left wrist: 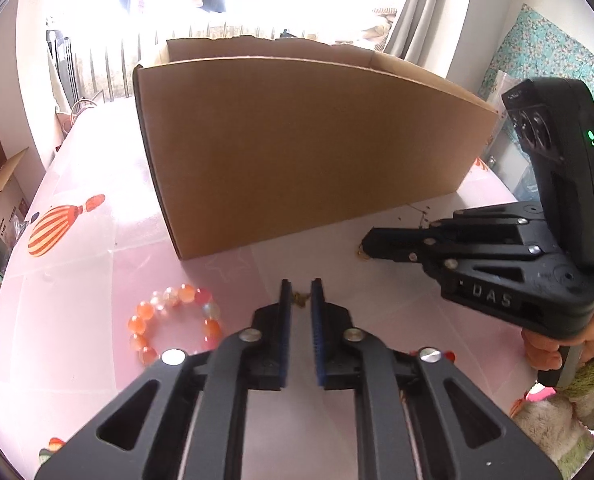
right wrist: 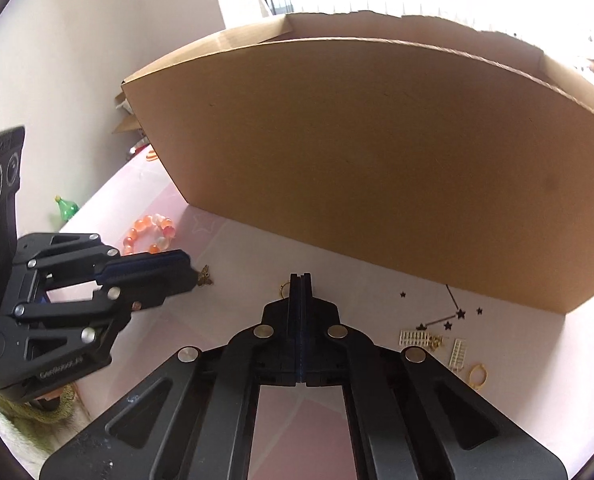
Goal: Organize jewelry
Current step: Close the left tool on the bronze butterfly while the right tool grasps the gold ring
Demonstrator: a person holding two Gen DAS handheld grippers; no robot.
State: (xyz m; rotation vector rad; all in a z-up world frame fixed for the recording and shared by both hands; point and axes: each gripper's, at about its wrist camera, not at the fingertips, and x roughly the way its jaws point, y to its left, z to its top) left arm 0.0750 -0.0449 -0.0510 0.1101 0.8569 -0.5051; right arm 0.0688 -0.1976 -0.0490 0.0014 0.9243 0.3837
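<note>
Pink tablecloth (left wrist: 97,272) before cardboard box (left wrist: 297,148). Left gripper (left wrist: 300,290), jaws slightly apart, straddles a small bronze bee charm (right wrist: 205,276). Right gripper (right wrist: 300,280) closed on a gold ring piece (right wrist: 284,287).

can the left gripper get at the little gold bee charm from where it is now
Probably yes. The left gripper is open with the bee charm on the table right between its fingertips, nothing over it. The box stands behind, the bead bracelet off to its left.
</note>
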